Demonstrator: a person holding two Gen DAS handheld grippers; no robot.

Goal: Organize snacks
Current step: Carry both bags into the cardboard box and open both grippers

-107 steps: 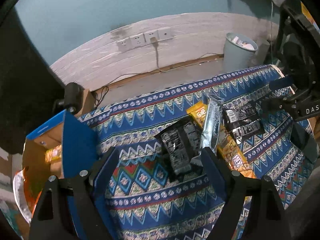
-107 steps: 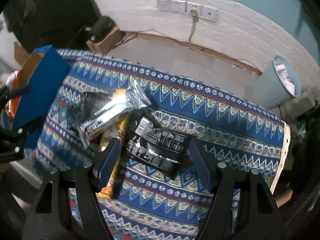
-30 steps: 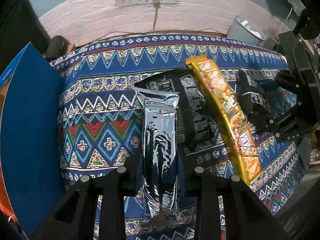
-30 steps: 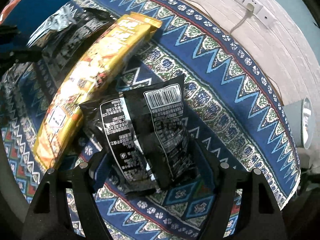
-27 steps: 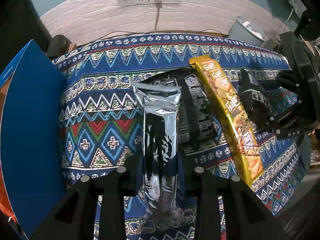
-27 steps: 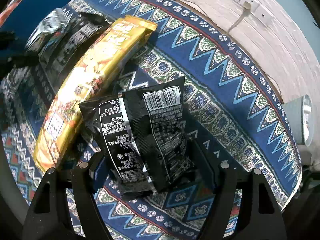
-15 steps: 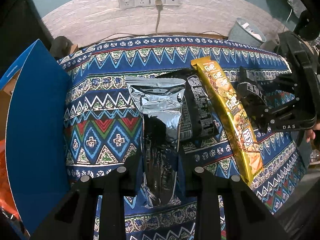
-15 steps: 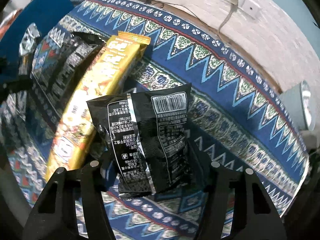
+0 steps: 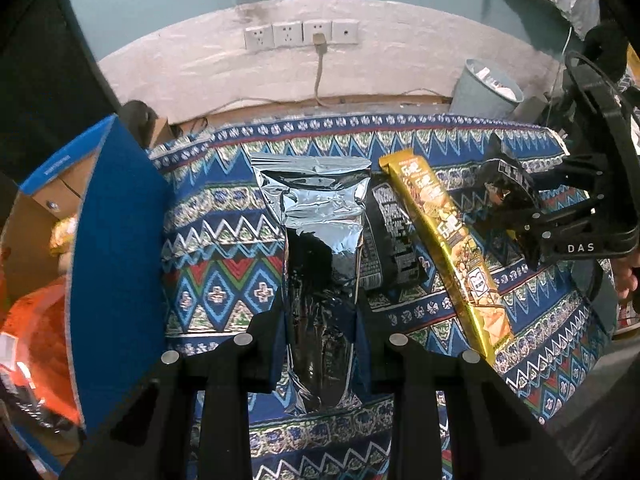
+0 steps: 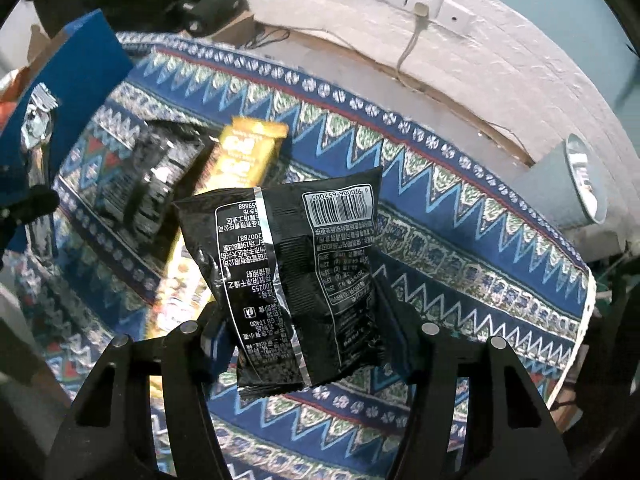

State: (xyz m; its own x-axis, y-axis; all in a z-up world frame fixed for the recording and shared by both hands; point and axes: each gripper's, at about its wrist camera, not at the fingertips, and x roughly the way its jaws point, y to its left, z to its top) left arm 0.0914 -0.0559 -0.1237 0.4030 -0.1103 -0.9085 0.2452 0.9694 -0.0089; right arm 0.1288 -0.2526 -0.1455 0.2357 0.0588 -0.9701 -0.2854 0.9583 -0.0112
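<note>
The silver foil pouch [image 9: 320, 248] is crinkled and mirror-bright, with a flat sealed top edge and a darker lower half; the left gripper [image 9: 320, 344] pinches its lower part between blue-padded fingers [image 9: 276, 344], so it stands lifted above the desk [image 9: 216, 272]. The black snack packet [image 10: 296, 280] is glossy film printed with white text, a barcode and a silver seam strip; the right gripper [image 10: 308, 344] clamps its lower end and holds it up off the cloth.

On the desk lie a long, narrow gold packet [image 9: 448, 248] with shiny wrapping and, just left of it, a flat black packet [image 9: 392, 240] partly hidden behind the pouch. The desk wears a woven-looking cloth in blue, white, red and green zigzags and diamonds.

At the desk's left edge stands a cardboard box [image 9: 116, 264], blue outside and brown inside; the left wrist view shows orange and yellow packets [image 9: 36, 320] within it, which the right wrist view barely reaches. The left view also takes in the right gripper side-on, its black frame marked "DAS". The right view blurs the gold packet but gives the black snack packet's print sharply. Both show a pale round bin [image 9: 484, 92] and a row of wall sockets [image 9: 300, 34] with one plug.
</note>
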